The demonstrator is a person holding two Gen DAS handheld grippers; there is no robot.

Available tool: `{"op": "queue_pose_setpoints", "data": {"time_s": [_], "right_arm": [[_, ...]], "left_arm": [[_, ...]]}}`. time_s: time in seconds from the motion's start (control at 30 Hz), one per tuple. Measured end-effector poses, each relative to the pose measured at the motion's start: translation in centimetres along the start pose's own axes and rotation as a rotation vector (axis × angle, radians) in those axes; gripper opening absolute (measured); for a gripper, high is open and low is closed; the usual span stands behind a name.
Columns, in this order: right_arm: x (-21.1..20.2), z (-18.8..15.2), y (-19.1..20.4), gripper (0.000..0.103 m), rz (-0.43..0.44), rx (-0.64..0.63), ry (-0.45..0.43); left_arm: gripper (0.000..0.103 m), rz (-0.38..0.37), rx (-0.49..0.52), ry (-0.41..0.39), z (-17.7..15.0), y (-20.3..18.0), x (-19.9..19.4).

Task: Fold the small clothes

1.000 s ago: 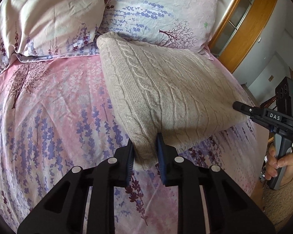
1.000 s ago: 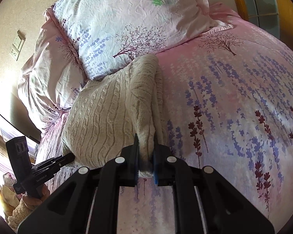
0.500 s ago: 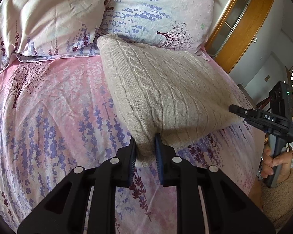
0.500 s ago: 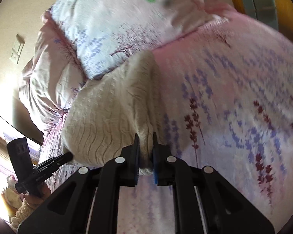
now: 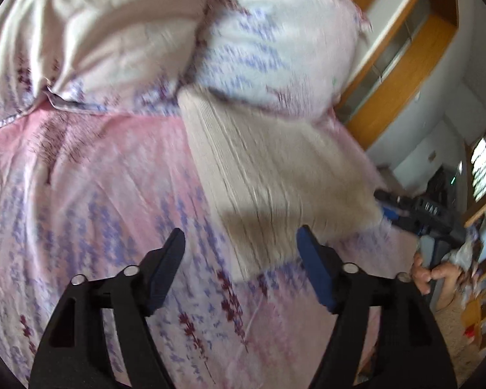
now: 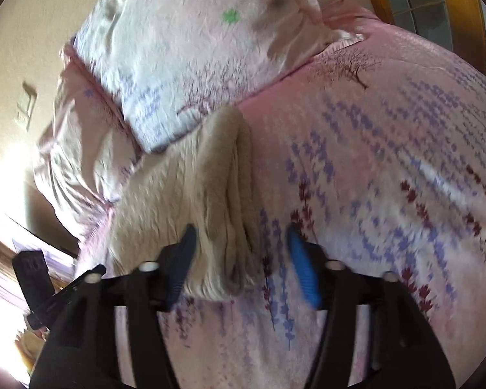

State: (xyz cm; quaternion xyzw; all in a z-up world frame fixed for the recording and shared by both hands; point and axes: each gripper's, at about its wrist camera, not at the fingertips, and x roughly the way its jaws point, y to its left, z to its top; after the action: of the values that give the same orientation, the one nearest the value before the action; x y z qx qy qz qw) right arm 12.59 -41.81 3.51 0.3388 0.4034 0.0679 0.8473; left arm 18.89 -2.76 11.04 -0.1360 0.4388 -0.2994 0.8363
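A beige cable-knit sweater (image 5: pixel 269 175) lies folded on the pink floral bed, its far end against a pillow; it also shows in the right wrist view (image 6: pixel 191 201). My left gripper (image 5: pixel 239 243) is open, its jaws spread on either side of the sweater's near corner, not holding it. My right gripper (image 6: pixel 239 240) is open too, jaws apart around the sweater's folded near edge. The right gripper also shows in the left wrist view (image 5: pixel 418 207), at the sweater's right corner. The left gripper shows in the right wrist view (image 6: pixel 68 285) at lower left. Both views are motion-blurred.
Two floral pillows (image 5: pixel 269 32) (image 5: pixel 90 32) lie at the head of the bed. The pink bedspread (image 5: pixel 97 194) stretches left of the sweater. A wooden wardrobe (image 5: pixel 401 64) stands right of the bed. A wall with a switch (image 6: pixel 26 103) is at left.
Both grippers were shut on the sweater's near corners; both have opened and let it go. The sweater now rests on the bed. Both cameras are moving.
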Motion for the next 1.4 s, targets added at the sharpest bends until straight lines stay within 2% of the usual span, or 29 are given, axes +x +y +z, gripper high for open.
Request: {"op": "queue_pose_setpoints", "data": {"time_s": [0.1, 0.27, 0.4, 0.47, 0.53, 0.57, 0.67, 0.73, 0.83, 0.87, 0.93, 0.97, 1.0, 1.13, 1.33, 1.4], "right_arm": [[0.4, 1.3, 0.3, 0.063, 0.020, 0.020, 0.003], [1.6, 3.3, 3.0, 0.063, 0.007, -0.064, -0.026], [4.1, 5.4, 3.6, 0.063, -0.017, -0.050, -0.022], [6.1, 6.5, 3.3, 0.062, -0.021, -0.023, 0.011], [7.7, 7.2, 3.0, 0.044, -0.018, -0.007, 0.034], [8.4, 7.5, 3.0, 0.010, -0.033, -0.016, 0.034], [8.8, 7.8, 2.3, 0.008, -0.095, -0.021, -0.016], [9.2, 7.9, 1.4, 0.007, -0.113, 0.011, -0.020], [9.4, 7.9, 1.0, 0.009, -0.080, 0.017, 0.007], [9.1, 7.9, 1.0, 0.016, -0.054, 0.020, 0.018], [8.5, 7.8, 0.8, 0.037, -0.027, 0.044, 0.037], [8.1, 7.7, 0.5, 0.059, -0.015, 0.052, 0.043], [7.8, 7.6, 0.4, 0.069, -0.012, 0.059, 0.045], [7.9, 6.5, -0.4, 0.069, 0.035, 0.076, 0.106], [9.0, 5.2, 0.6, 0.068, 0.047, 0.021, 0.163], [9.2, 4.9, 1.1, 0.066, 0.032, -0.012, 0.158]], "left_arm": [[0.082, -0.012, -0.074, 0.001, 1.4, 1.2, 0.2], [0.082, 0.007, -0.150, 0.036, 3.0, 2.6, 2.9], [0.082, -0.010, -0.245, 0.080, 3.8, 3.9, 5.7], [0.082, -0.011, -0.261, 0.081, 3.9, 4.0, 6.5], [0.082, -0.001, -0.252, 0.075, 4.2, 3.7, 7.0], [0.082, 0.005, -0.246, 0.075, 4.3, 3.6, 7.3], [0.082, 0.020, -0.237, 0.084, 4.9, 3.5, 8.3], [0.082, 0.021, -0.239, 0.087, 5.2, 3.5, 9.0], [0.082, 0.000, -0.255, 0.098, 5.5, 3.5, 9.9], [0.082, -0.005, -0.255, 0.103, 5.6, 3.4, 10.3], [0.082, -0.011, -0.253, 0.104, 5.7, 3.3, 10.6], [0.082, -0.014, -0.254, 0.104, 5.9, 3.2, 10.9], [0.082, -0.018, -0.256, 0.103, 5.9, 3.2, 11.1], [0.082, -0.036, -0.273, 0.106, 6.1, 2.9, 12.2], [0.080, -0.053, -0.275, 0.105, 6.3, 2.0, 13.5], [0.080, -0.049, -0.275, 0.098, 6.3, 1.4, 14.3]]}}
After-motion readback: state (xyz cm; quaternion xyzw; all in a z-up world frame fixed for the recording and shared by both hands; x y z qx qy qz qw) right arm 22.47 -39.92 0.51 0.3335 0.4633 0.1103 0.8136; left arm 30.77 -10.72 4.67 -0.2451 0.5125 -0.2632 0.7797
